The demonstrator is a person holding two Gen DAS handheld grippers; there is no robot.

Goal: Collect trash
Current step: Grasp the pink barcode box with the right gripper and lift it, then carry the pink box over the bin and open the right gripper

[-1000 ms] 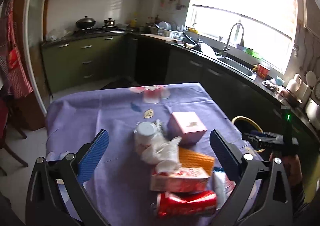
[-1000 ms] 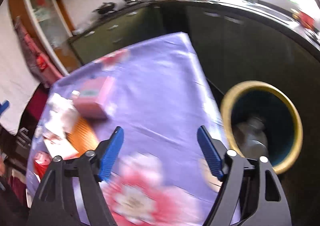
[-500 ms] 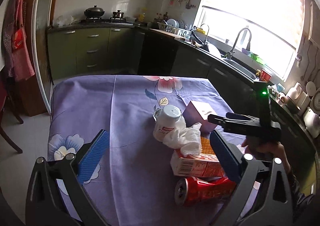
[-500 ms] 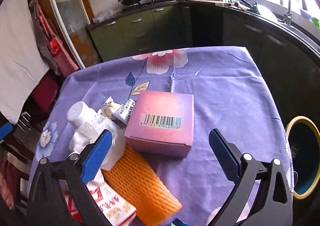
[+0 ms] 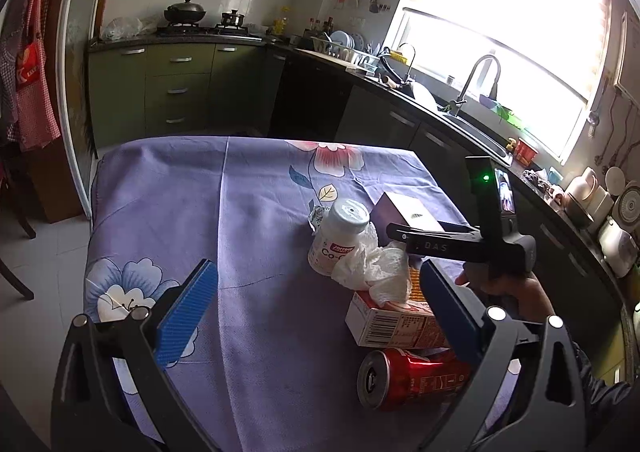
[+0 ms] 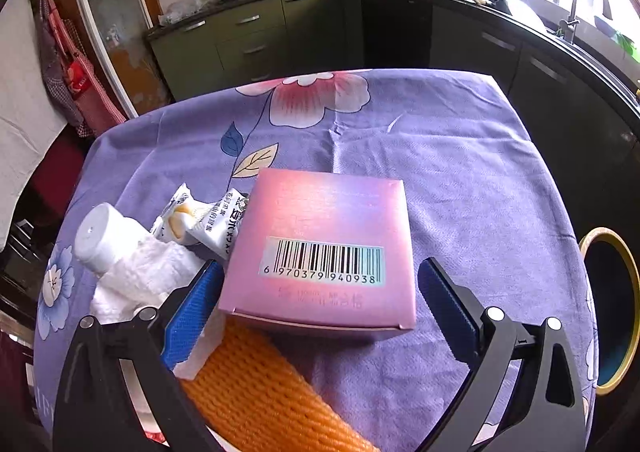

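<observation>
A pile of trash lies on the purple flowered tablecloth (image 5: 180, 204): a white bottle (image 5: 338, 238), crumpled tissue (image 5: 374, 266), a red-and-white carton (image 5: 396, 322), a red can (image 5: 412, 378) and a pink box (image 5: 408, 212). My left gripper (image 5: 316, 312) is open, low over the cloth, left of the pile and holding nothing. My right gripper (image 6: 320, 310) is open and straddles the near end of the pink box (image 6: 320, 252), its pads just clear of the box's sides. An orange foam net (image 6: 260, 392), tissue (image 6: 148, 276), the bottle (image 6: 104, 236) and a snack wrapper (image 6: 208, 224) lie beside the box.
A dark bin with a yellow rim (image 6: 632, 292) stands on the floor beyond the table's right edge. Green kitchen cabinets (image 5: 176, 92) and a counter with a sink (image 5: 472, 120) ring the table. A hand (image 5: 504, 288) holds the right gripper's body (image 5: 460, 244) over the pile.
My right gripper swung from the bin side back over the table and came down around the pink box, its jaws wider. My left gripper moved lower and closer to the pile.
</observation>
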